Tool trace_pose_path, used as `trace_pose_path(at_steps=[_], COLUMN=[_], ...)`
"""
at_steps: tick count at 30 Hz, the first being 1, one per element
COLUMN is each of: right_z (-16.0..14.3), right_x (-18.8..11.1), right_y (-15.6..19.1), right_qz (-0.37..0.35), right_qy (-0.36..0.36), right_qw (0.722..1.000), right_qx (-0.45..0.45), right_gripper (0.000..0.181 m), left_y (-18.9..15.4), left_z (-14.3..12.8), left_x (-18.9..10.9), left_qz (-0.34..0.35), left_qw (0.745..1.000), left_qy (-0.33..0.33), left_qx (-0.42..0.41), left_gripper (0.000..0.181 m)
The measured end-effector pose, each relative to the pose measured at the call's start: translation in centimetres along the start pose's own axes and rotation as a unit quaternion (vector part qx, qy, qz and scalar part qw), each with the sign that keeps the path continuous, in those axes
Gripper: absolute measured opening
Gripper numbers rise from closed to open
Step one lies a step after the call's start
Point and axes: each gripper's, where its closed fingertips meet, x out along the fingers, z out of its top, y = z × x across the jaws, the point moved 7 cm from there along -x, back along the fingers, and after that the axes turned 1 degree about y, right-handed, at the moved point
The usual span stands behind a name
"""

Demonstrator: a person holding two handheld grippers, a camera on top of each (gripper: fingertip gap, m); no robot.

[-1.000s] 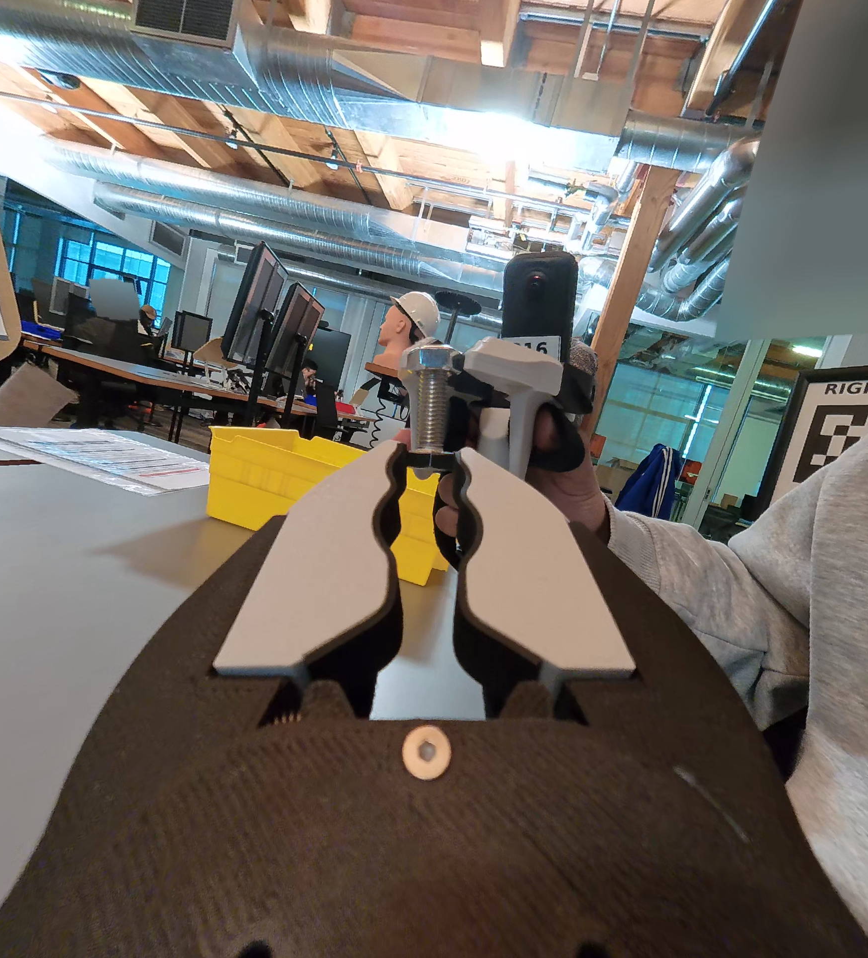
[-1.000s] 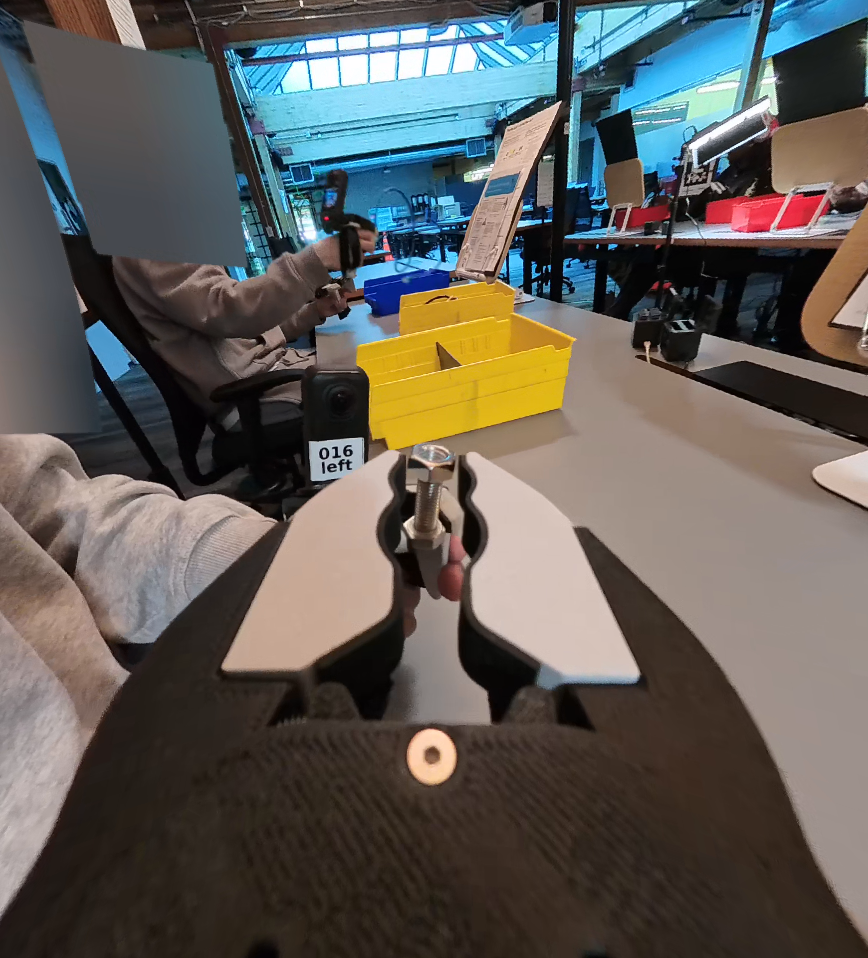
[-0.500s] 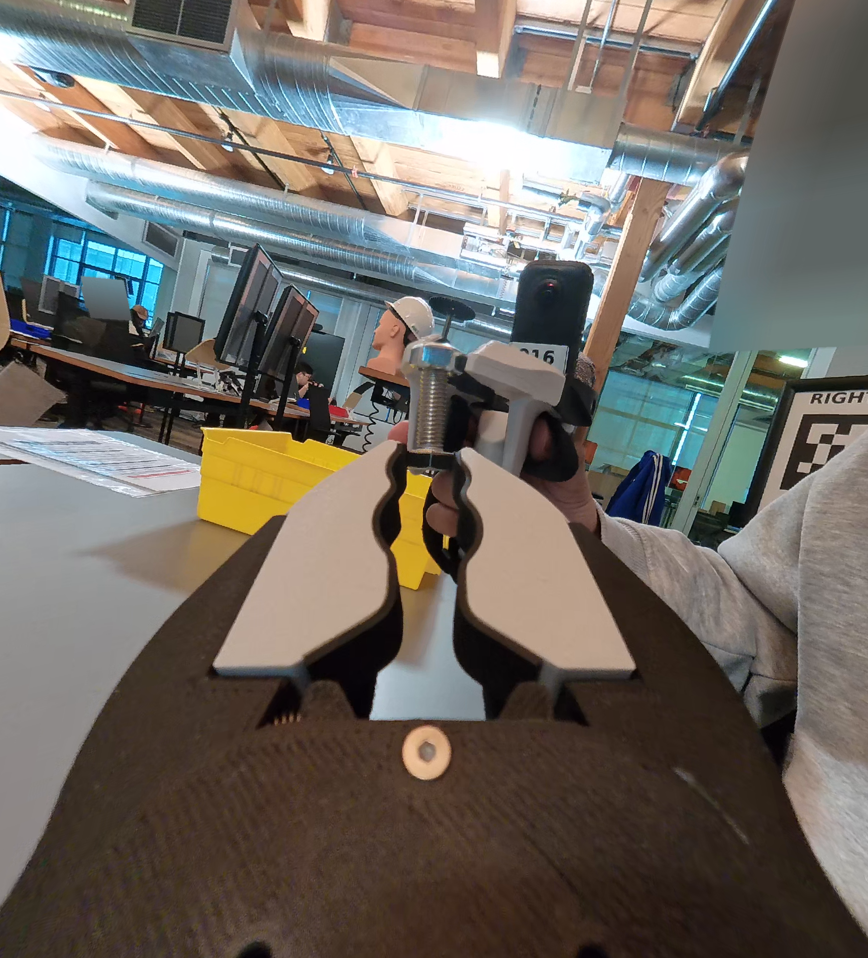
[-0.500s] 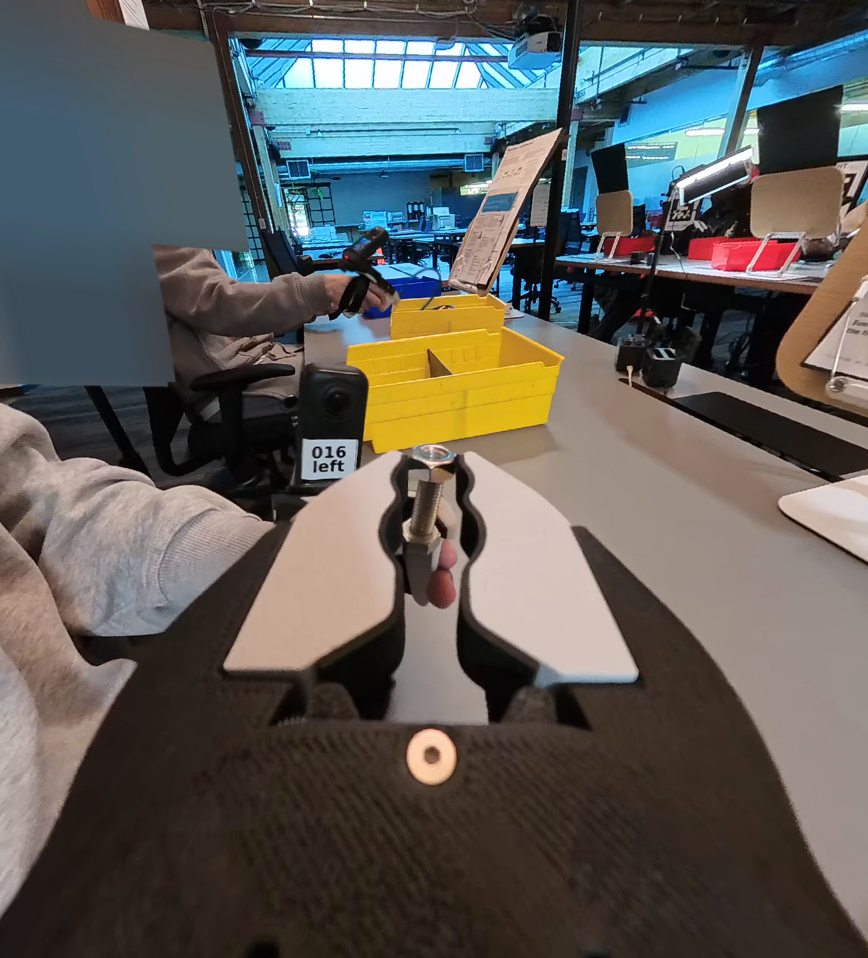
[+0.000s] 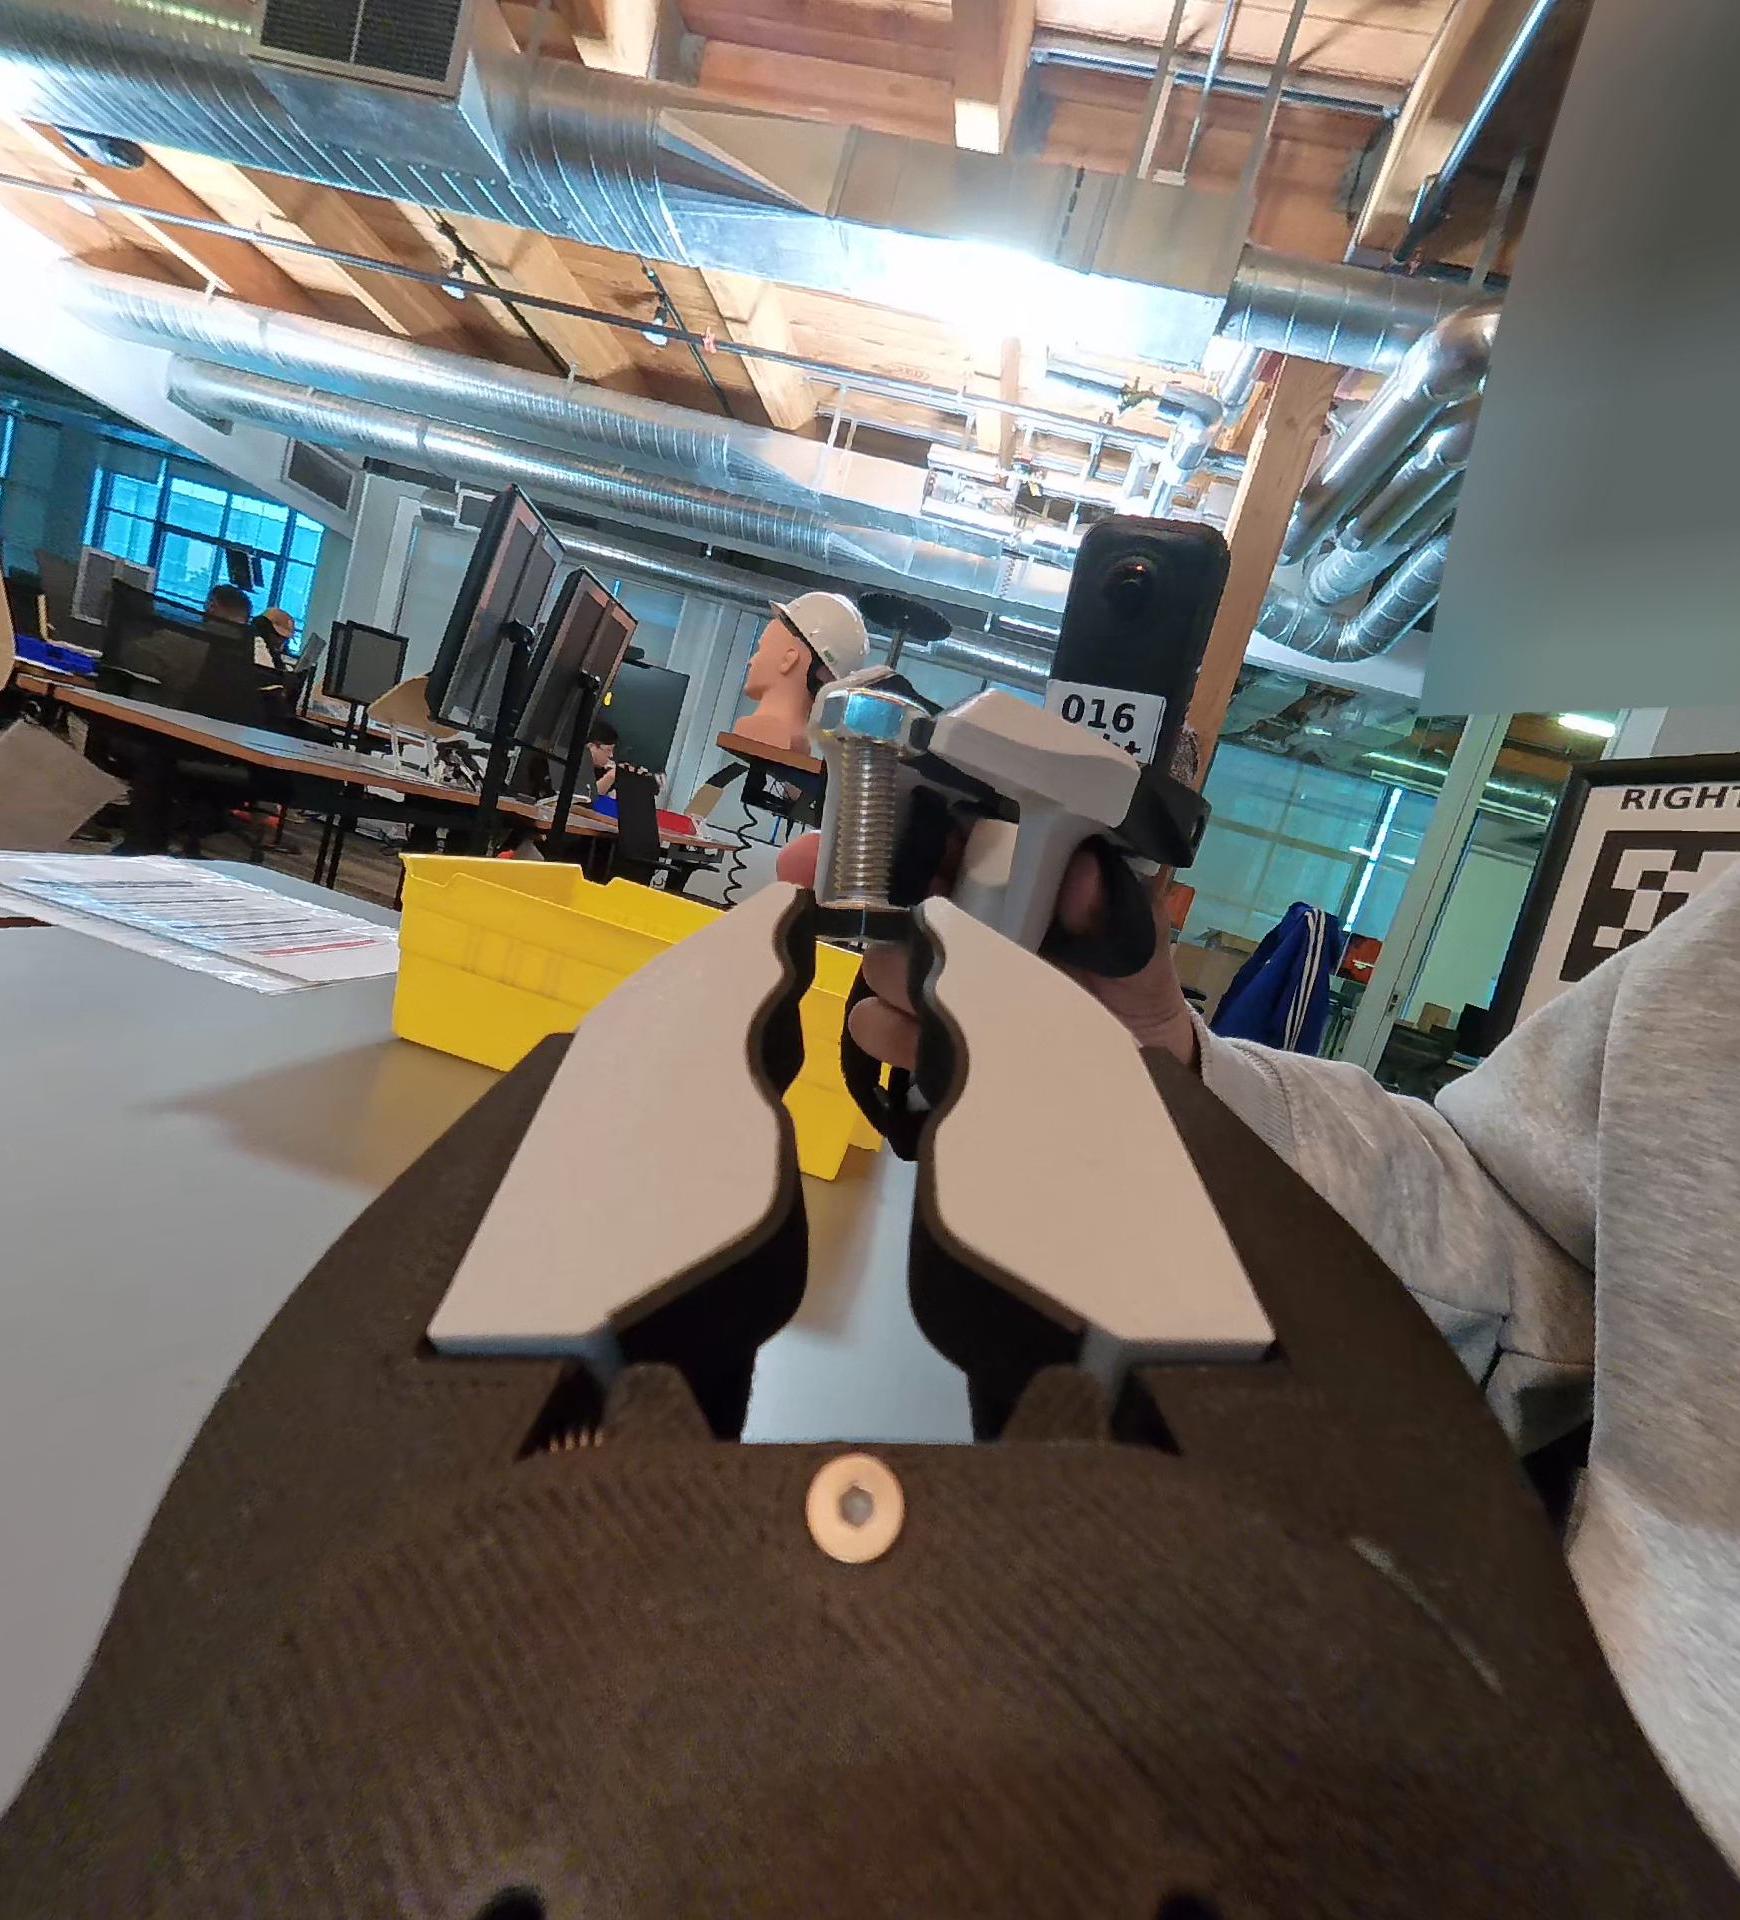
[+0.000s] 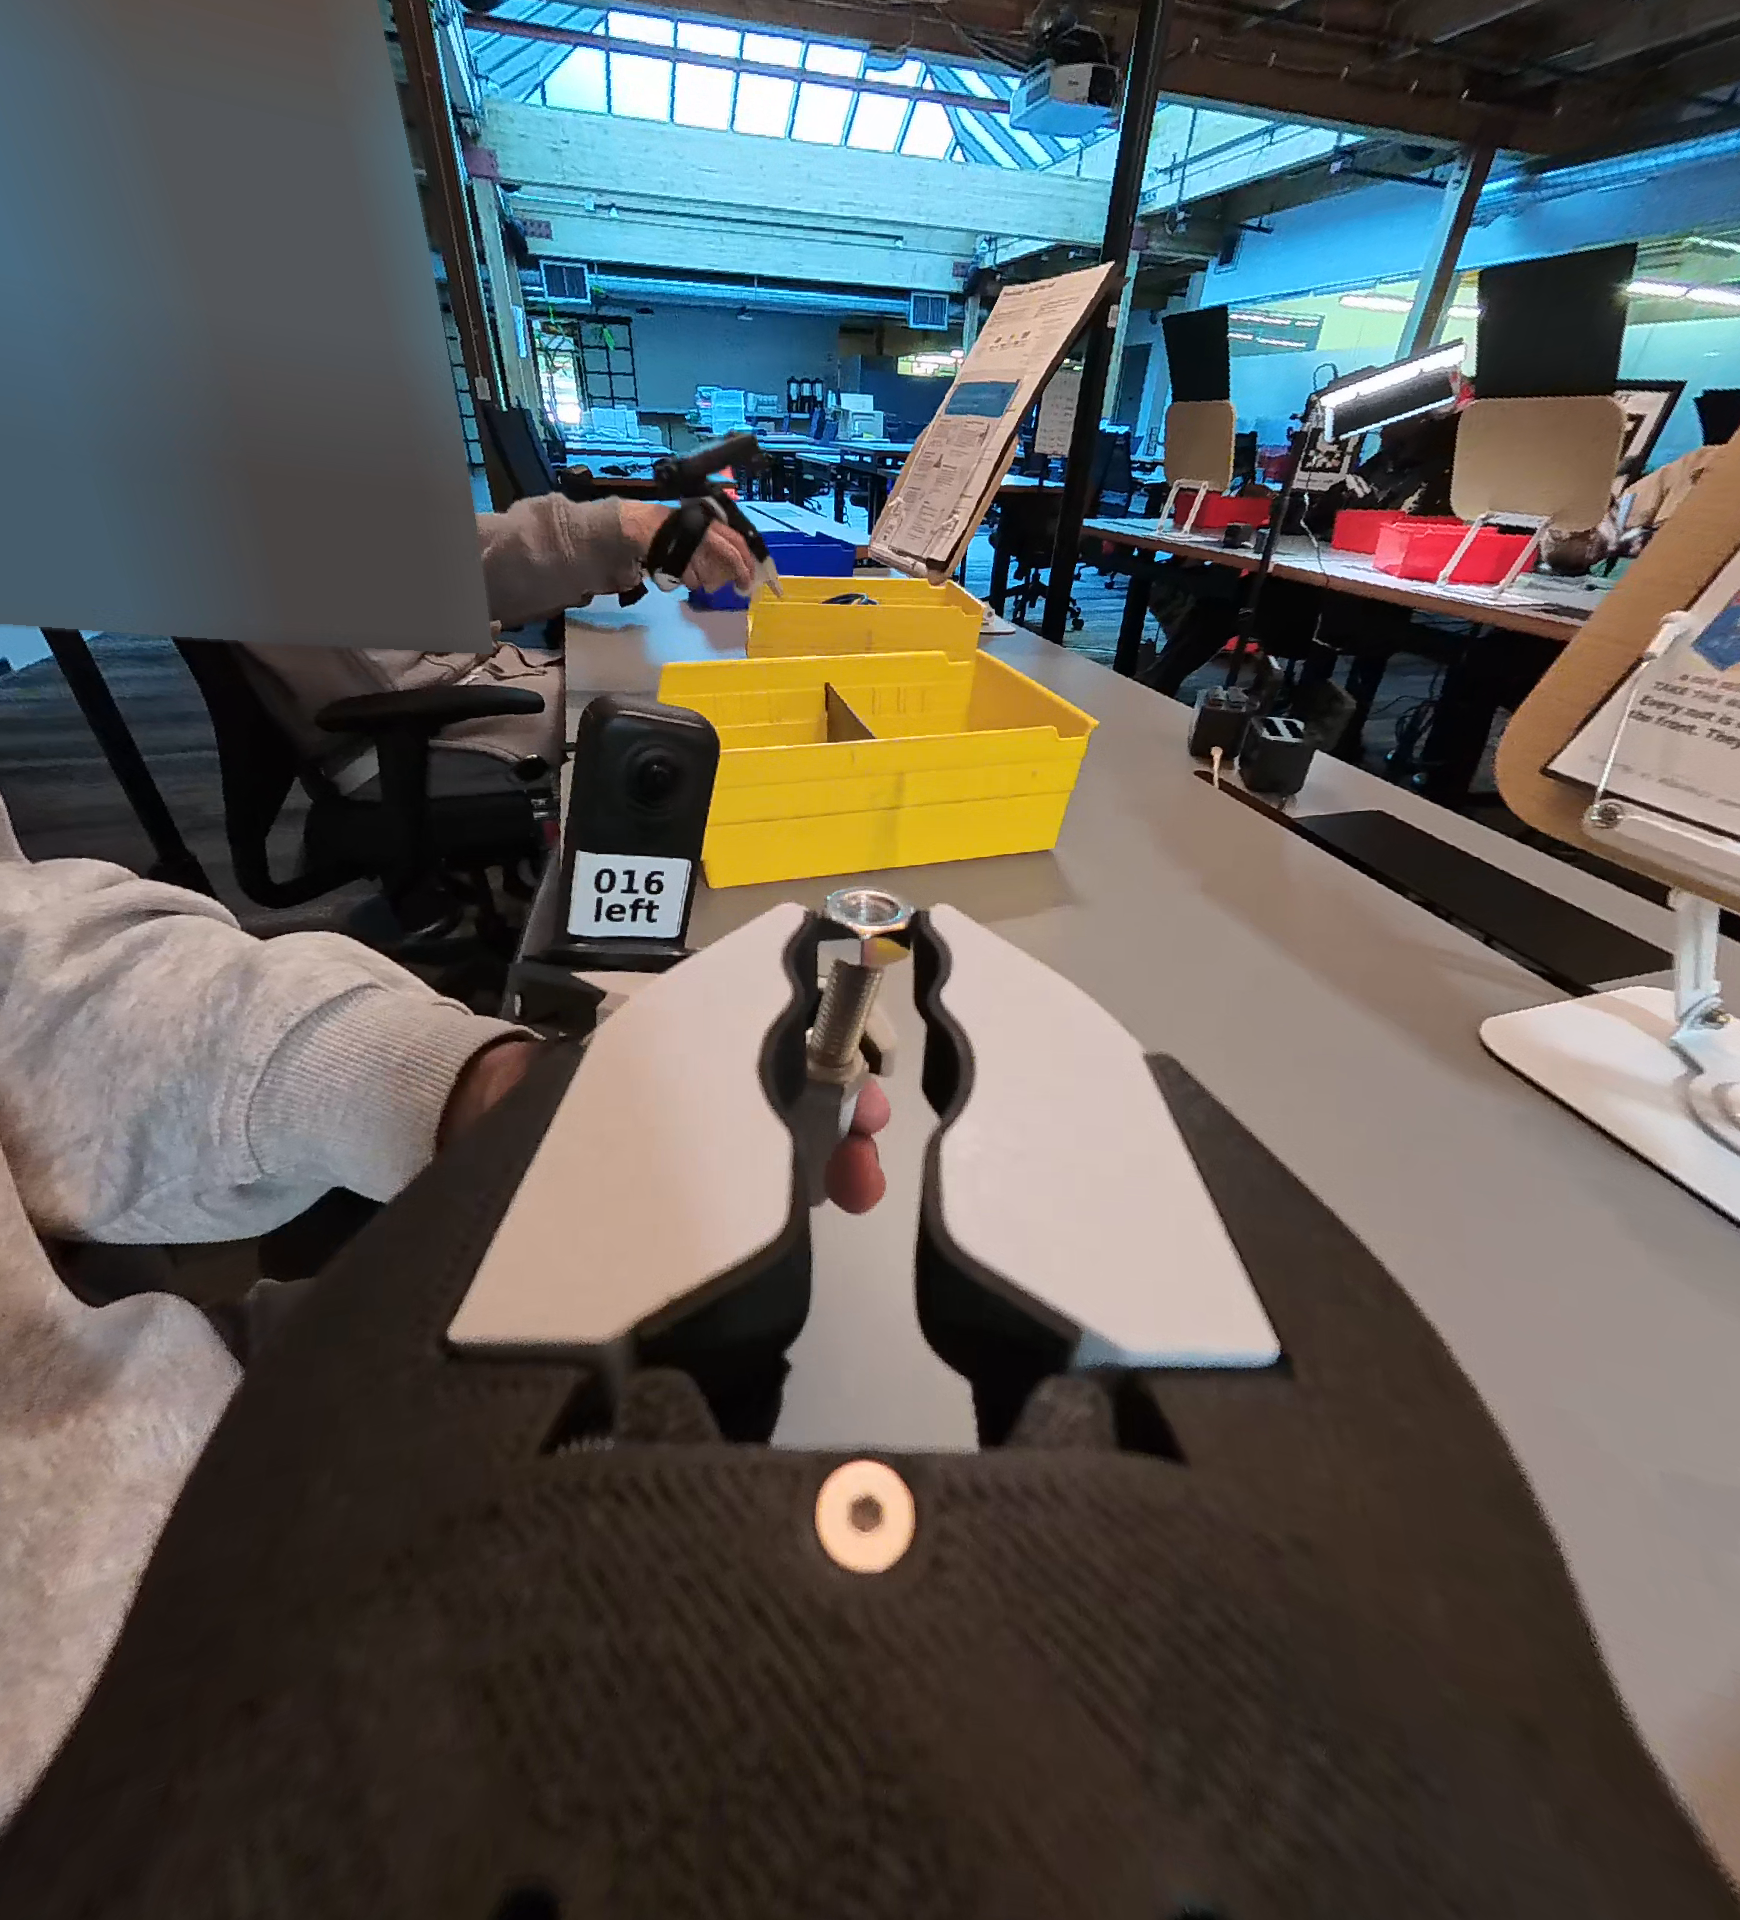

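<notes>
A steel bolt (image 5: 866,821) stands upright in the air above the grey desk (image 5: 118,1143). My left gripper (image 5: 861,920) is shut on the nut at the bolt's lower end. My right gripper (image 6: 868,925) is shut on the bolt's hex head (image 6: 868,914). The threaded shaft (image 6: 845,1013) runs back toward the nut (image 6: 835,1065). In the left wrist view the right gripper's grey fingers (image 5: 1022,769) clamp the head (image 5: 871,717), with a hand behind them. The left gripper's black camera (image 6: 642,790) shows in the right wrist view.
A yellow divided bin (image 6: 887,790) sits on the desk just beyond the grippers; it also shows in the left wrist view (image 5: 533,945). A second yellow bin (image 6: 861,623) is behind it, where another person's hand (image 6: 710,540) reaches. A document stand (image 6: 1697,727) and a black mat (image 6: 1448,883) lie to the right. The grippers are tip to tip, or close to it.
The right gripper's view has swung and tilted while it stays clamped on the bolt head. The left gripper has barely moved. The other person's hand has dropped toward the far bin.
</notes>
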Motion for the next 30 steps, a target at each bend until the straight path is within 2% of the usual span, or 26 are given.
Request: trace_pose_path(at_steps=[22,30], right_z=[-0.04,-0.01], right_x=[0.02,0.01], right_y=[-0.12,-0.25], right_qz=[0.002,0.006], right_qy=[0.0,-0.006], right_qw=[1.0,1.0], right_qx=[0.01,0.023], right_gripper=[0.017,0.024], left_y=[0.05,0.08], left_z=[0.03,0.05], left_x=[-0.03,-0.08], left_qz=[0.002,0.003], left_qw=[1.0,1.0], left_qy=[0.0,0.0], left_qx=[0.003,0.003], left_gripper=[0.017,0.017])
